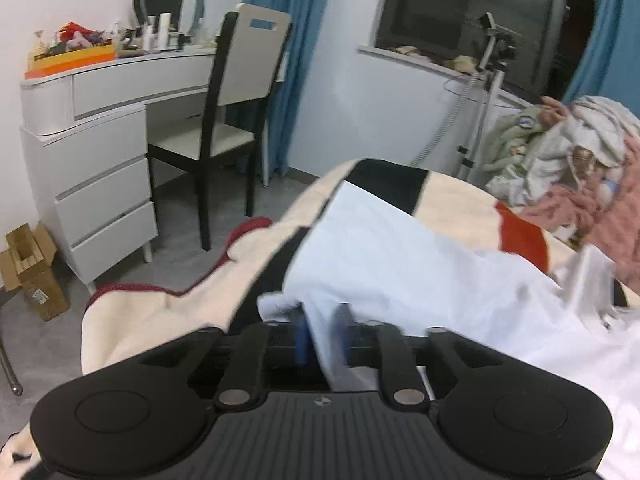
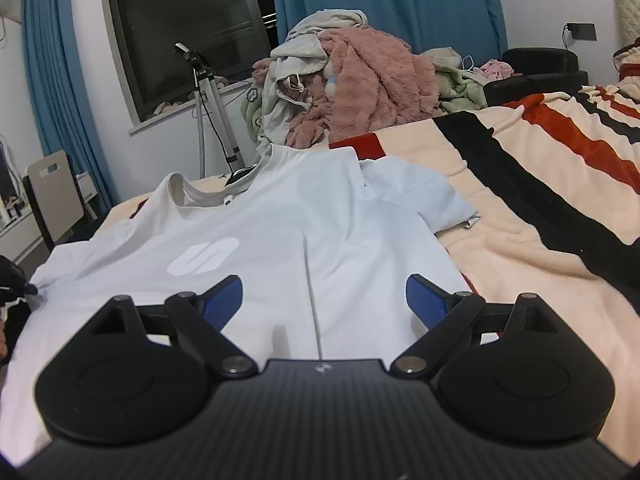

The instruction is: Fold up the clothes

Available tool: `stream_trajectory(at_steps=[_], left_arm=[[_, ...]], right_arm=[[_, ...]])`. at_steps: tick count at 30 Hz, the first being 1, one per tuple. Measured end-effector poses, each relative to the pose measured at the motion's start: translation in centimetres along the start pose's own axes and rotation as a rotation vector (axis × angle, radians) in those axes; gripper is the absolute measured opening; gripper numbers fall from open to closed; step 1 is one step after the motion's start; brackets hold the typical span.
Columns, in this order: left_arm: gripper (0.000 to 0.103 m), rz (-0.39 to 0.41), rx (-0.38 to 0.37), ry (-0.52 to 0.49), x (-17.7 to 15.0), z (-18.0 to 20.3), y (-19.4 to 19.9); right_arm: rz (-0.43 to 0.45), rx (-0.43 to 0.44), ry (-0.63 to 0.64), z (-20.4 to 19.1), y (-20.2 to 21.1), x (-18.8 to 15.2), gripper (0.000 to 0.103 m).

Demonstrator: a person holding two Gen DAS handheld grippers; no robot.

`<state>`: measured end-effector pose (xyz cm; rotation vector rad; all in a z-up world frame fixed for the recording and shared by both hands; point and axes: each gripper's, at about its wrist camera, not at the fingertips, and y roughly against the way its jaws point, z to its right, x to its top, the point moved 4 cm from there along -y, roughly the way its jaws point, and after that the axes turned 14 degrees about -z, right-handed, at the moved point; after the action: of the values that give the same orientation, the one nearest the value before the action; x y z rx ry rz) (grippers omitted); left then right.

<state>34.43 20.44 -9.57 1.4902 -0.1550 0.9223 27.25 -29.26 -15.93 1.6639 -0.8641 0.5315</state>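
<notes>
- The pale blue cotton T-shirt (image 2: 280,224) lies flat, front up, on the striped cream fleece bed blanket (image 2: 532,216).
- Left tool (image 1: 322,334): blue pads pinching a fold of shirt fabric, probably a sleeve edge; the frame is blurred.
- Right tool (image 2: 324,300): spread wide above the hem, holding nothing.
- Handling: light, limp, creases easily. Grip seams or hems.

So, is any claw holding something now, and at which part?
The left claw pinches the white T-shirt at a sleeve edge. The right claw is open above the shirt and holds nothing.
</notes>
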Motion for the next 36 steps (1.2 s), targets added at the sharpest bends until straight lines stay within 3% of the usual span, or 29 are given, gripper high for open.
stream_trajectory(at_steps=[2, 3, 7, 12, 15, 20, 23, 24, 28, 30, 36], left_arm=[[0.053, 0.004, -0.014, -0.039, -1.3, 0.3, 1.9], [0.056, 0.015, -0.023, -0.064, -2.3, 0.4, 3.3], [0.084, 0.063, -0.078, -0.137, -6.0, 1.7, 9.4], [0.09, 0.118, -0.16, -0.246, -12.6, 2.6, 17.1], [0.093, 0.142, -0.239, -0.25, -16.4, 2.9, 20.1], [0.096, 0.113, -0.315, -0.315, -21.4, 3.5, 21.9], [0.096, 0.1, -0.319, -0.368, -23.0, 4.3, 22.2], [0.096, 0.102, -0.329, -0.374, -23.1, 4.4, 22.2], [0.096, 0.097, -0.345, -0.361, -23.7, 4.2, 22.4], [0.096, 0.085, -0.346, -0.353, -23.8, 4.0, 22.1], [0.097, 0.062, -0.338, -0.35, -23.2, 3.5, 21.0]], right_arm=[[0.005, 0.007, 0.008, -0.2, 0.1, 0.0, 0.09], [0.01, 0.008, 0.016, -0.3, 0.3, 0.1, 0.09], [0.03, 0.018, 0.043, -0.7, 1.0, 0.1, 0.09], [0.06, 0.027, 0.082, -1.2, 2.6, -0.2, 0.09], [0.072, 0.022, 0.105, -1.4, 4.0, -0.5, 0.09], [0.092, 0.002, 0.122, -1.3, 6.5, -1.0, 0.09], [0.078, 0.008, 0.149, -1.3, 7.9, -1.2, 0.053], [0.075, 0.016, 0.147, -1.3, 8.4, -1.2, 0.049], [0.031, 0.164, 0.053, 0.2, 9.0, -0.9, 0.054], [0.015, 0.217, -0.077, 2.1, 8.6, -0.7, 0.081], [0.039, 0.324, -0.458, 9.1, 4.6, 1.6, 0.082]])
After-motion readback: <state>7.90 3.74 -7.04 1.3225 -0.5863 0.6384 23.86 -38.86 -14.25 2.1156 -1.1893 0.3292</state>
